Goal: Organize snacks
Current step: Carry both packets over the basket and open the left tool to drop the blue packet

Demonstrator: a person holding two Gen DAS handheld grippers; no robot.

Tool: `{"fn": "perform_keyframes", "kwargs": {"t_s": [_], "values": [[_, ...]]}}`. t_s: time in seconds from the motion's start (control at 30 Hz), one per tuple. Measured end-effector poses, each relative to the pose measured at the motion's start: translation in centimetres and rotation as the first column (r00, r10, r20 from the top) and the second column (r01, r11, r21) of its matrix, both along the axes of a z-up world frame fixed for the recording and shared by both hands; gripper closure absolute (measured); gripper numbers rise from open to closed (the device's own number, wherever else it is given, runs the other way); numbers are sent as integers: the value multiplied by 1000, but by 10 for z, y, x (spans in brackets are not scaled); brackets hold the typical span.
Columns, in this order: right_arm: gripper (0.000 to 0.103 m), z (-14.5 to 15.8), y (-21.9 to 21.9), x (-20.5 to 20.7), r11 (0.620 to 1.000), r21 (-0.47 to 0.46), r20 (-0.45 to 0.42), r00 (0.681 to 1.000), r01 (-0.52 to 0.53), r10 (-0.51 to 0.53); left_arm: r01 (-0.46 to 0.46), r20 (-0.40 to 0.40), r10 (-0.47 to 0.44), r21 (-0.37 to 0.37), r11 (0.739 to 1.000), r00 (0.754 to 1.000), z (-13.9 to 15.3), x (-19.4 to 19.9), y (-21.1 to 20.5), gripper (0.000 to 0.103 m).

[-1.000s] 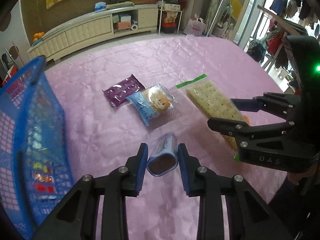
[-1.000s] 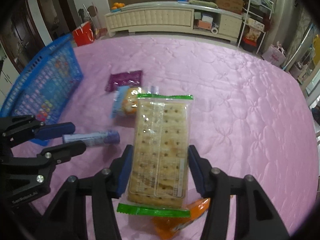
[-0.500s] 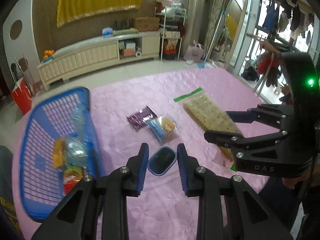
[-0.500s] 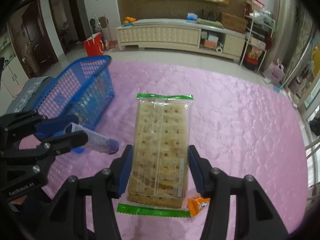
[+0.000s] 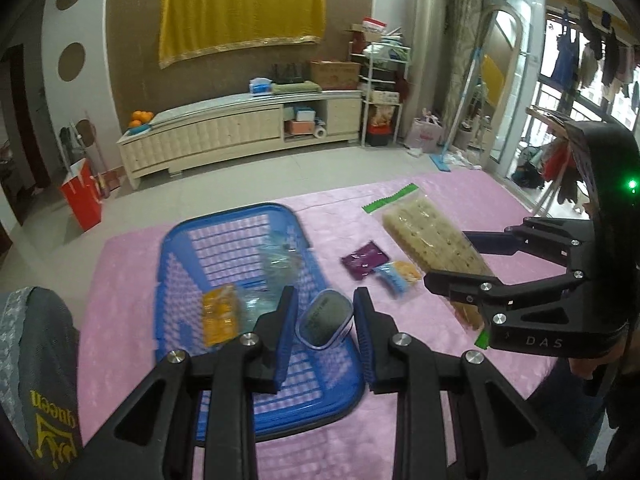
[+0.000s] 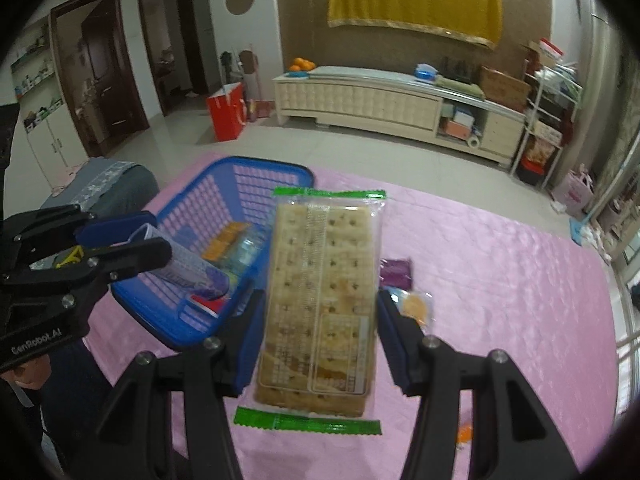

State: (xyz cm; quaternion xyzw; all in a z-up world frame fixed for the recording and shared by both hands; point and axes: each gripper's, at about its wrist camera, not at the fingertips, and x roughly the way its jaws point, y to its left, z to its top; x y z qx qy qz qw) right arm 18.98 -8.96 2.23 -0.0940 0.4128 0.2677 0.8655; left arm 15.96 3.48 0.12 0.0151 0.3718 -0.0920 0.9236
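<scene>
My left gripper (image 5: 325, 322) is shut on a blue-purple snack tube (image 5: 325, 321) and holds it above the near right part of the blue basket (image 5: 192, 236). The tube also shows in the right wrist view (image 6: 192, 270). My right gripper (image 6: 318, 320) is shut on a clear cracker pack with green ends (image 6: 320, 300), held in the air over the pink table, right of the basket (image 6: 256, 172). The pack also shows in the left wrist view (image 5: 432, 236). The basket holds an orange packet (image 5: 218, 314) and a clear bluish packet (image 5: 280, 264).
On the pink quilted cloth (image 5: 460, 196) a purple packet (image 5: 364, 260) and a blue-orange cookie packet (image 5: 398, 274) lie right of the basket. A small orange packet (image 6: 464, 434) lies near the right gripper. A grey-covered chair (image 5: 36, 360) stands at the table's left.
Both grippers have risen higher above the table with their snacks. The left gripper has moved left, so the tube is now over the basket instead of over the cloth.
</scene>
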Motion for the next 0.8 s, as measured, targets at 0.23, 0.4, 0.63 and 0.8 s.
{"fn": "perform_keyframes", "kwargs": {"t_s": [0.23, 0.4, 0.63, 0.8], "values": [[45, -7, 40, 9, 997, -8, -19, 997, -71, 71, -53, -18, 53, -9, 999, 998, -7, -1, 39, 77], [45, -14, 63, 16, 994, -25, -30, 994, -109, 108, -79, -41, 79, -11, 997, 996, -15, 1, 62, 77], [45, -28, 85, 32, 988, -69, -53, 989, -140, 137, -97, -87, 95, -26, 995, 992, -33, 8, 77, 77], [45, -40, 95, 39, 986, -79, -78, 986, -150, 144, -105, -130, 98, -43, 994, 987, -49, 16, 82, 77]]}}
